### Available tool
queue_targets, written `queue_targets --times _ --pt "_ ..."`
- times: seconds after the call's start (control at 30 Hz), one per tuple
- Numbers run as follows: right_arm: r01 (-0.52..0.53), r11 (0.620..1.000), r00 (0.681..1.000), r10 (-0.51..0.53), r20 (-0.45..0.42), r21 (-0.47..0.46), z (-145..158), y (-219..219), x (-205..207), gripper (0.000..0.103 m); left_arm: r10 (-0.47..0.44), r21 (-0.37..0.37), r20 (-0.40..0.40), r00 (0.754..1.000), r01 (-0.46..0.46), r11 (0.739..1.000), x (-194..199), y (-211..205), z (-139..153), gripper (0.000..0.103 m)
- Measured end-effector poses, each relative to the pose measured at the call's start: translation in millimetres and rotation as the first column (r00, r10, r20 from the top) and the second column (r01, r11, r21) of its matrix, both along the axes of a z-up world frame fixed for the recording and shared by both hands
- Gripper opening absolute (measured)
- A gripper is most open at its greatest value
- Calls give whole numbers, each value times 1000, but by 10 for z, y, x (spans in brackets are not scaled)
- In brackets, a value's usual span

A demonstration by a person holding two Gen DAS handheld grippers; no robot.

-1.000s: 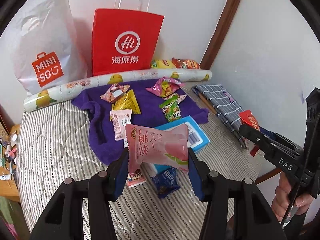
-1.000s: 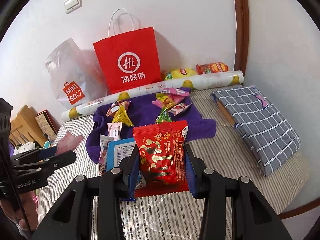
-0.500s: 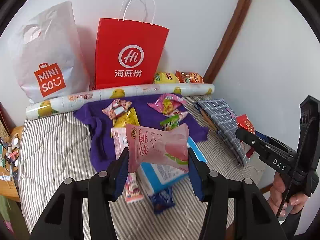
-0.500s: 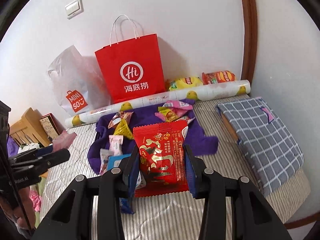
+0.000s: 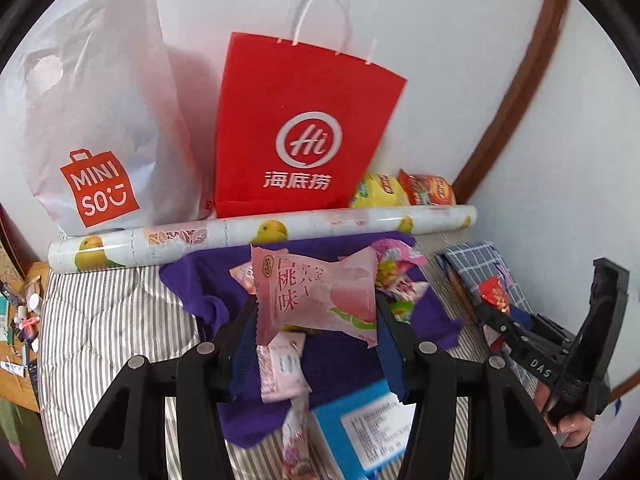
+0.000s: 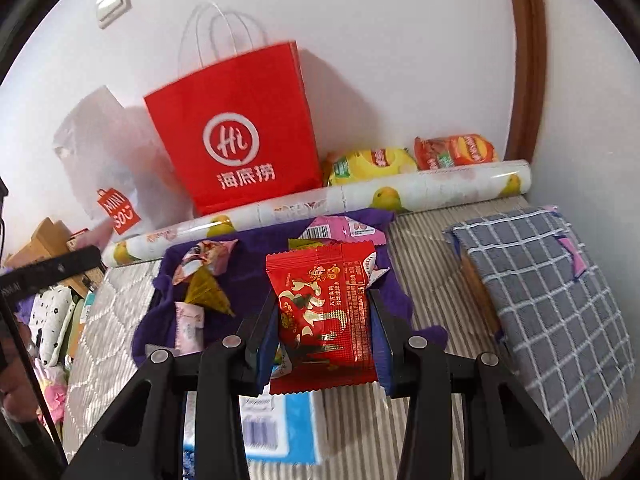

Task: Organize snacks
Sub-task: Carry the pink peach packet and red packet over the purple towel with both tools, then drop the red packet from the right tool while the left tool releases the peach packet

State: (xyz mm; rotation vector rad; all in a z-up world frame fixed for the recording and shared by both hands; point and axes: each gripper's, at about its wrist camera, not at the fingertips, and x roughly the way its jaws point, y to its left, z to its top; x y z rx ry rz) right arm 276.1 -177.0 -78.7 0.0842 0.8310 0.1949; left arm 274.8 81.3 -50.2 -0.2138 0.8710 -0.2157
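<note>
My left gripper (image 5: 314, 312) is shut on a pink peach-print snack packet (image 5: 316, 292), held above the purple cloth (image 5: 344, 364). My right gripper (image 6: 324, 320) is shut on a red foil snack packet (image 6: 324, 316), also over the purple cloth (image 6: 256, 252). Both point toward the red paper bag (image 5: 296, 136) (image 6: 240, 140) standing against the wall. Several small wrapped snacks (image 6: 206, 264) lie loose on the cloth. In the left wrist view the right gripper (image 5: 500, 304) shows at the right edge with its red packet (image 5: 495, 294).
A white Miniso plastic bag (image 5: 100, 128) stands left of the red bag. A fruit-print paper roll (image 5: 264, 236) lies along the wall, with yellow (image 6: 368, 164) and orange (image 6: 456, 152) chip bags behind it. A blue box (image 5: 372, 424) lies near me; a checked cloth bundle (image 6: 544, 296) lies right.
Both grippers have moved forward over the bed toward the red bag and the wall, each keeping its packet. The bags and roll now look much larger and nearer.
</note>
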Motion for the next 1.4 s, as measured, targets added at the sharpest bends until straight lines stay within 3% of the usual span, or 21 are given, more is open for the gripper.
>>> queue_targets --times 0.33,0.77,1.0,1.2,1.3,1.4 --pt "-18 1000 996 16 -85 -14 -593 -37 567 41 37 -21 -90 995 -39 999 371 84 -440 51" --pt "-67 997 986 61 -158 -31 -1052 -1 715 41 23 -12 -177 984 -26 1000 503 -20 -951 52" --pt "-85 996 985 78 -154 -39 -1046 47 702 44 23 -10 -181 983 -25 1000 530 -15 -1029 53" --pt "-91 996 992 89 -94 -23 -800 38 579 69 14 -23 -191 981 -19 1000 553 -26 -1092 53" --pt "-102 994 993 99 -67 -37 -694 61 498 69 10 -38 -200 980 -18 999 568 -31 -1117 55" --pt "-91 995 994 89 -56 -36 -616 62 414 69 1 -88 -217 976 -21 996 566 9 -1113 63"
